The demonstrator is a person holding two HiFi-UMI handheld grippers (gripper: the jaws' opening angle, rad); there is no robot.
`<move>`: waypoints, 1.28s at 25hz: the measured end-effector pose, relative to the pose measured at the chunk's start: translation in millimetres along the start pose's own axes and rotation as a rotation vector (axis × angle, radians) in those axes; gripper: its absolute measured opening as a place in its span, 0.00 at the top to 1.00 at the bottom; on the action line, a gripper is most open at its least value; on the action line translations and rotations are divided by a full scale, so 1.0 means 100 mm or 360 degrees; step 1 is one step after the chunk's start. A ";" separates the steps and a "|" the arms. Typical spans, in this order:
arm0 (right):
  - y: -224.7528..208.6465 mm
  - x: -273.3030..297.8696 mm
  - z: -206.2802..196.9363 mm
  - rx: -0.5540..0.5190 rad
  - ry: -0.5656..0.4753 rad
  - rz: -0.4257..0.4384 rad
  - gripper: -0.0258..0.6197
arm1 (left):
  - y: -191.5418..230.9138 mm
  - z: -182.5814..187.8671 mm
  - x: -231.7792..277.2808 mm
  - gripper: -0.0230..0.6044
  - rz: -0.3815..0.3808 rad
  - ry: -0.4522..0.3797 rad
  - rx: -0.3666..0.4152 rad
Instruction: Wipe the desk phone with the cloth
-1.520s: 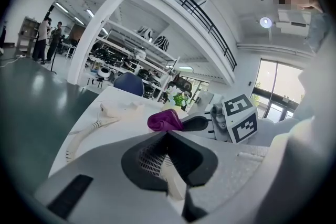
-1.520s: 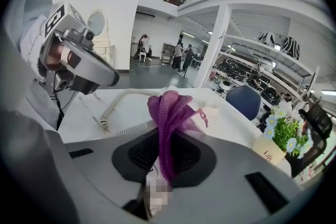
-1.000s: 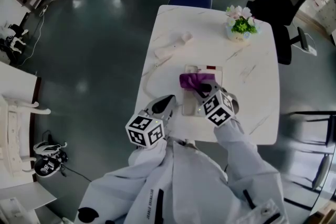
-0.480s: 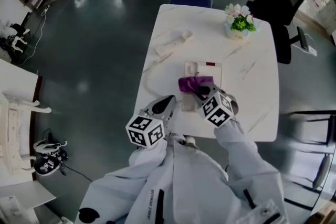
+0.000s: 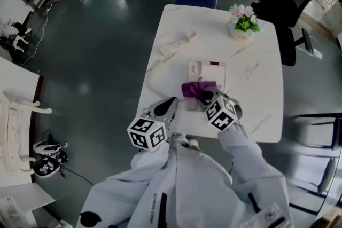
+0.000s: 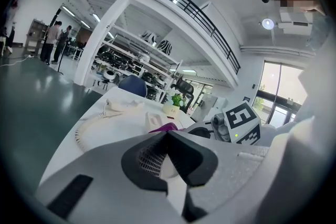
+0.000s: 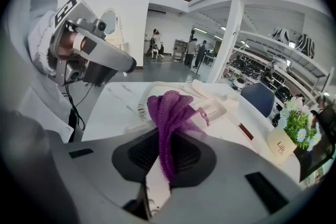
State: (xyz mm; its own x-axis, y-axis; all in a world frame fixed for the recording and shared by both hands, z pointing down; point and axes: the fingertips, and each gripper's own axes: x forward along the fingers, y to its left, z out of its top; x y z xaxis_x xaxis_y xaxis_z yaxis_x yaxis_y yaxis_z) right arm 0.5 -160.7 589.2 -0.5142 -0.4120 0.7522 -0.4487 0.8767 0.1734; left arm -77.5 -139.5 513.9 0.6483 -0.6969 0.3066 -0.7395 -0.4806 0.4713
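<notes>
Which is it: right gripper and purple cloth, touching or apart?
Touching. The right gripper view shows the purple cloth pinched between the shut jaws of the right gripper.

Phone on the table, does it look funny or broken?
Its handset is off the phone base, lying apart on the table, joined only by the curly cord. Nothing looks broken.

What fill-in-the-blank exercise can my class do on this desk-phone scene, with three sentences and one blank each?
1. The right claw is shut on a ____ cloth.
2. The handset lies on the table away from the desk phone, joined to it by a coiled ____.
3. The left claw is shut and holds ____.
Missing words: purple; cord; nothing.
</notes>
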 end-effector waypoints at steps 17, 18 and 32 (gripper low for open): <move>0.25 -0.05 -0.10 0.0003 0.0043 0.0056 0.90 | -0.09 -0.01 -0.11 0.97 -0.0018 -0.0026 0.0016; 0.26 -0.05 -0.11 0.0001 0.0044 0.0058 0.90 | -0.10 -0.01 -0.11 0.97 -0.0020 -0.0027 0.0018; 0.50 -0.09 -0.19 0.0014 0.0096 0.0171 0.90 | -0.17 0.01 -0.17 0.97 -0.0024 -0.0056 0.0028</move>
State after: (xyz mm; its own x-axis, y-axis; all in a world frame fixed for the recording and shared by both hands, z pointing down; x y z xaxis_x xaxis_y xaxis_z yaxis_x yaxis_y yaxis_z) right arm -3.1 -108.3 603.6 -0.5149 -0.2997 0.8032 -0.3997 0.9127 0.0843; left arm -76.2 -119.7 499.3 0.6529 -0.7075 0.2705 -0.7331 -0.5004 0.4607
